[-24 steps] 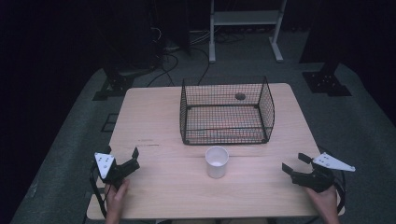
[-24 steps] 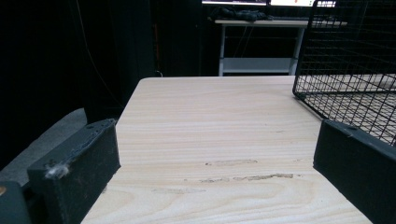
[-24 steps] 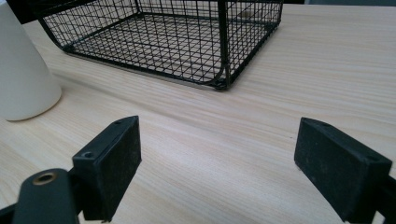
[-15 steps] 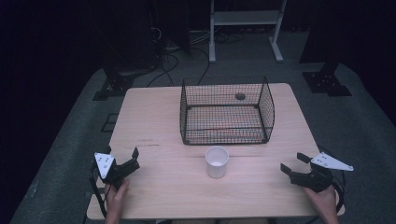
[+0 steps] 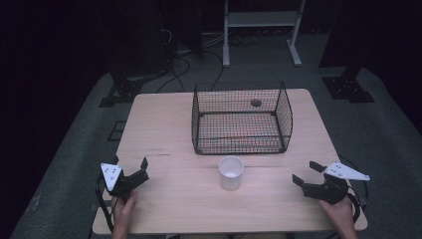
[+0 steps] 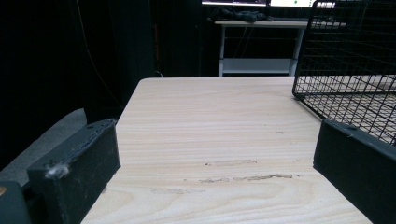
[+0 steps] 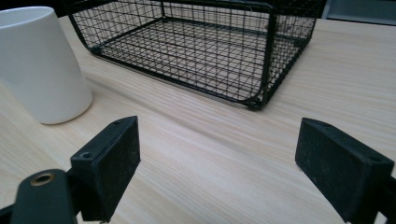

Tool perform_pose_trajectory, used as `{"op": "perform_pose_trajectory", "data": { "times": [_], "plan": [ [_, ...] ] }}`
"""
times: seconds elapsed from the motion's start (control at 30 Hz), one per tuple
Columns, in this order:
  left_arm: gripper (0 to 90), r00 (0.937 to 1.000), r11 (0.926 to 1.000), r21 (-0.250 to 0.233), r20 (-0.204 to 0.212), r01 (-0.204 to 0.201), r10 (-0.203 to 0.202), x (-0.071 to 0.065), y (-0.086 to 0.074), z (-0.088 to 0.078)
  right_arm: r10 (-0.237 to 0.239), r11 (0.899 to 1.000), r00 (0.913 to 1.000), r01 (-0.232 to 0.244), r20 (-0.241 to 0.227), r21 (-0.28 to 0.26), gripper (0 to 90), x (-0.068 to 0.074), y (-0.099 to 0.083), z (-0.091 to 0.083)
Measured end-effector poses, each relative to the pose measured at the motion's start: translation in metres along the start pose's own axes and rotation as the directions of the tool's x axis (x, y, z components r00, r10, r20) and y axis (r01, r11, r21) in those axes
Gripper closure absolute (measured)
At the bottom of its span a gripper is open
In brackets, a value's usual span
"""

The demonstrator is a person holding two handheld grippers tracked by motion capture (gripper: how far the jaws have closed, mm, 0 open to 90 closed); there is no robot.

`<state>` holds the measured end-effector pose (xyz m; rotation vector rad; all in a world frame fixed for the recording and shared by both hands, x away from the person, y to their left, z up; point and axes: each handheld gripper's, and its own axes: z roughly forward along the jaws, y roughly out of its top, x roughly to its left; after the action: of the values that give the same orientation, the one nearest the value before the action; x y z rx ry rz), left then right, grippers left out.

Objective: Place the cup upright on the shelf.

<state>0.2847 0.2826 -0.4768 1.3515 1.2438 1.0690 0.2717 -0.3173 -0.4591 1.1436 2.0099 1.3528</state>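
Observation:
A white cup stands upright on the wooden table, just in front of a black wire basket. My left gripper rests near the table's front left corner, open and holding nothing. My right gripper hovers at the front right, open, its jaws pointing toward the cup and basket. In the left gripper view the left gripper faces bare wood, with the basket at the right. In the right gripper view the right gripper is wide open, the cup at the upper left and the basket ahead.
A small dark round spot shows at the basket's back wall. Beyond the table a white metal stand and black stand feet with cables sit on the grey floor. Bare wood lies between the two grippers.
My right gripper has edged slightly left, toward the cup. The left gripper, cup and basket have not moved.

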Motion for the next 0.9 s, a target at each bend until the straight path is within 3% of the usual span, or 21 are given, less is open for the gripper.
{"op": "perform_pose_trajectory", "data": {
  "times": [0.57,0.9],
  "plan": [
    [0.0,1.0,1.0,0.0,0.001,-0.001,0.001,0.0,0.0,0.0,-0.06,0.998,0.9953,0.061,-0.076,0.006,13.3,0.025,0.014,0.014],
    [0.0,1.0,1.0,0.0,-0.001,-0.002,0.002,0.0,0.0,0.0,-0.096,0.995,0.9879,0.099,-0.122,0.016,13.3,0.04,0.019,0.026]
  ]
}}
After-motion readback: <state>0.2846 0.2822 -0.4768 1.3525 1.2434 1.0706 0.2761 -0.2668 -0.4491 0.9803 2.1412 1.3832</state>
